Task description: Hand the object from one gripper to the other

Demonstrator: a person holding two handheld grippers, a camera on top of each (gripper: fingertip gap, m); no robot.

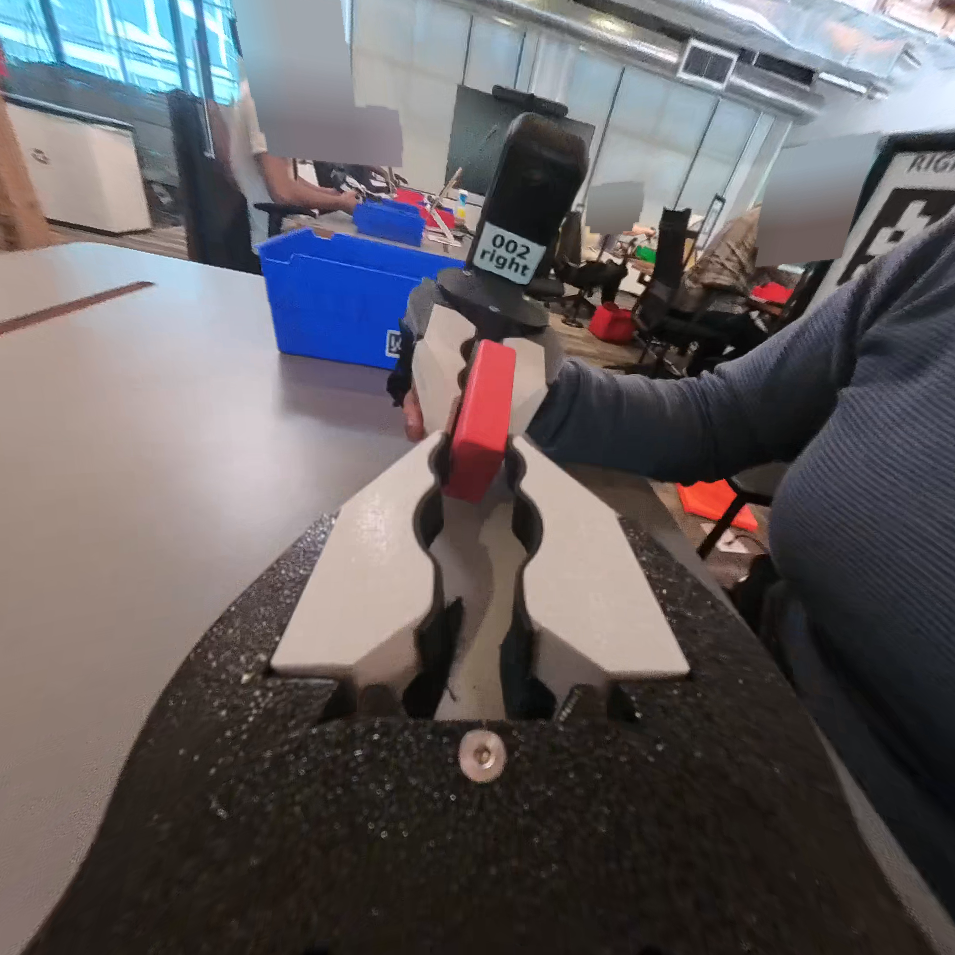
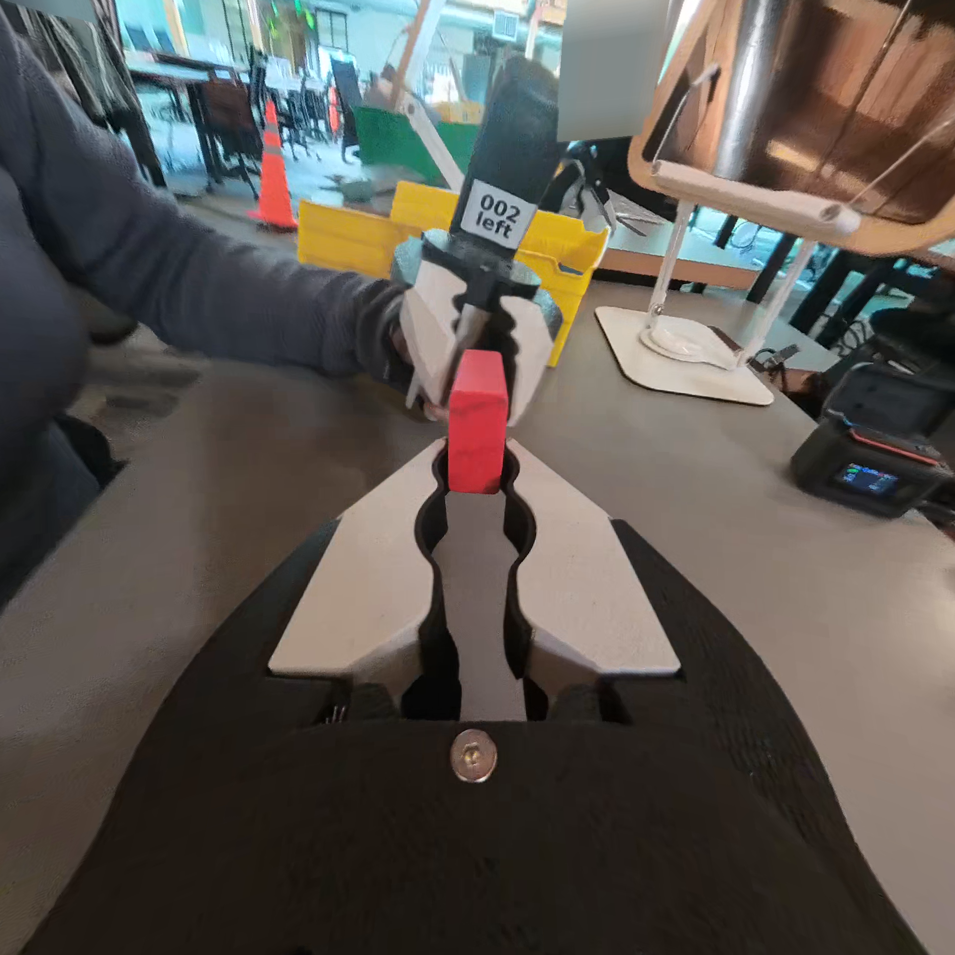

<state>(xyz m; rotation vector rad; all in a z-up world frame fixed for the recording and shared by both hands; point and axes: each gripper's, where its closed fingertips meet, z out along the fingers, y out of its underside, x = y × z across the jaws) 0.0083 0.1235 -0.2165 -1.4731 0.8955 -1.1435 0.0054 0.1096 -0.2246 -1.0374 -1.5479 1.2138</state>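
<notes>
Red block [image 1: 480,421]: rectangular, held in the air above the grey table [image 1: 129,413], spanning the gap between the two grippers; tilted in the left wrist view, near upright in the right wrist view [image 2: 476,421].
Left gripper [image 1: 478,449]: white fingers on either side of the near end of the red block; left finger against it, a thin gap showing at the right finger, so cannot tell whether clamped. Seen beyond the red block in the right wrist view [image 2: 478,408], fingers appearing spread around the far end.
Right gripper [image 2: 476,455]: fingertips pressed against both sides of the red block's lower end, gripping it. Seen beyond the red block in the left wrist view [image 1: 483,372], fingers flanking the upper end.
Sleeve [image 1: 723,413]: dark blue-grey, reaching toward the red block from the right.
Blue bin [image 1: 336,305]: on the table, behind the red block and to its left.
Yellow bin [image 2: 362,237]: on the table, behind the red block.
White stand [image 2: 682,356]: right of the red block, farther back.
Black device with small screen [image 2: 873,465]: far right of the red block, at the table edge.
Orange cone [image 2: 274,170]: on the floor, well behind and left of the red block.
</notes>
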